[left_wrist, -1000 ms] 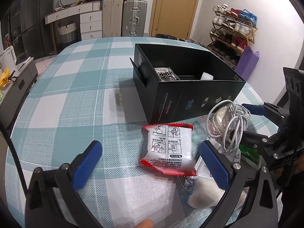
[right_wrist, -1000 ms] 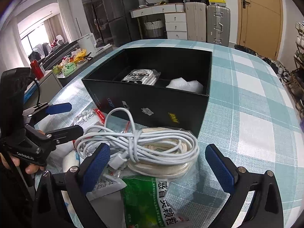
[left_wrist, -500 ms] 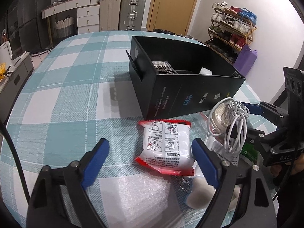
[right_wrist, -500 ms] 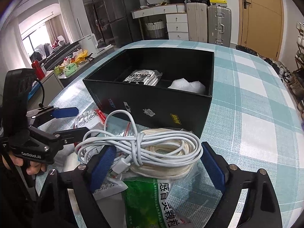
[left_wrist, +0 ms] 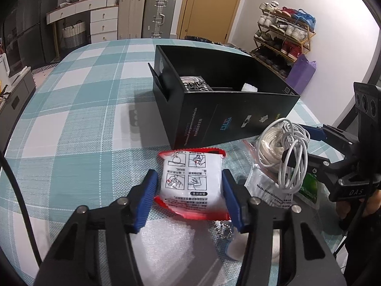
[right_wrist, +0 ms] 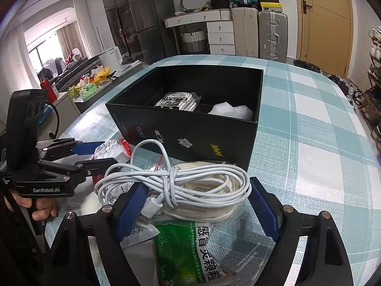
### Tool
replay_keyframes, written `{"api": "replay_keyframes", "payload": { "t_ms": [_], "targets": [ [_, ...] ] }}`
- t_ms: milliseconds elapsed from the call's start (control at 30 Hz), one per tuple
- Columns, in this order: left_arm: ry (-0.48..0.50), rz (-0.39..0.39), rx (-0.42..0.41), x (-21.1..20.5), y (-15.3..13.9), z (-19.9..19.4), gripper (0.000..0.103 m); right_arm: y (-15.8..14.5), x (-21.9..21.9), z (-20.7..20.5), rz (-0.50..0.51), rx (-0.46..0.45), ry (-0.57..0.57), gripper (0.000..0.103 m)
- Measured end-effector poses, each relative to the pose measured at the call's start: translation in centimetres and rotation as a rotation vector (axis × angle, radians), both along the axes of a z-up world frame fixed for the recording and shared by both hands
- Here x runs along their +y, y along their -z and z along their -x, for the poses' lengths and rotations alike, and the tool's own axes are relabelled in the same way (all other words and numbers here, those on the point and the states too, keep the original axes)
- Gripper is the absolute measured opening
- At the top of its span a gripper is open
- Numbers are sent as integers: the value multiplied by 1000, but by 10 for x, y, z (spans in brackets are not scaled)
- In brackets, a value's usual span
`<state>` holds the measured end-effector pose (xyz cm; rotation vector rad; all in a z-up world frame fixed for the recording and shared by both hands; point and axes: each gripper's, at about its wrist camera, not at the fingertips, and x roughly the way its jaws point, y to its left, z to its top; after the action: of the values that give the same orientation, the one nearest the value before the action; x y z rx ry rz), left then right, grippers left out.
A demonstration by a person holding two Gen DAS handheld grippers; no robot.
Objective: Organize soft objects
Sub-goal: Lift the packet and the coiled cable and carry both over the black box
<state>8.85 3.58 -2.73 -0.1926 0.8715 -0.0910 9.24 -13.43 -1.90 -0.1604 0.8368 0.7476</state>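
Note:
A white pouch with red edges (left_wrist: 191,181) lies on the checked tablecloth in front of the black box (left_wrist: 228,121). My left gripper (left_wrist: 189,196) has its blue pads against both sides of the pouch. A coil of white cable and cord (right_wrist: 190,190) lies on a green sachet (right_wrist: 190,250); my right gripper (right_wrist: 197,211) straddles it, pads close to both sides. The coil also shows in the left wrist view (left_wrist: 283,150). The box (right_wrist: 190,128) holds an adidas packet (right_wrist: 177,101) and white padding (right_wrist: 229,110).
A clear bag with printed paper (left_wrist: 269,188), a white fluffy item (left_wrist: 240,247) and a bubble-wrap sheet (left_wrist: 166,245) lie near my left gripper. The table's round edge runs along the left (left_wrist: 14,128). Suitcases, drawers and a shoe rack stand beyond the table.
Both grippers have narrowed and moved forward. The left pads have closed in on the red-edged pouch. The right pads have closed in around the cable coil.

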Motion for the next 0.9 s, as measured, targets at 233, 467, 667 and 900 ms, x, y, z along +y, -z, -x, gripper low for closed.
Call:
{"api": "replay_keyframes", "payload": {
  "t_ms": [233,467,667,900],
  "targets": [
    [21,-32,-34,-8,-6,5,46,-7,-7,3,-15,-20,10,85],
    [28,-29,-87,-8,-22,15,45,-20,-13,6,-43,-56,24,85],
    [5,-36,-135,1,-42,14,45,-38,-22,11,-97,-115,62,85],
    [-40,-5,-189,9,-60,9,45,-61,-27,9,-125,-160,103,85]
  ]
}}
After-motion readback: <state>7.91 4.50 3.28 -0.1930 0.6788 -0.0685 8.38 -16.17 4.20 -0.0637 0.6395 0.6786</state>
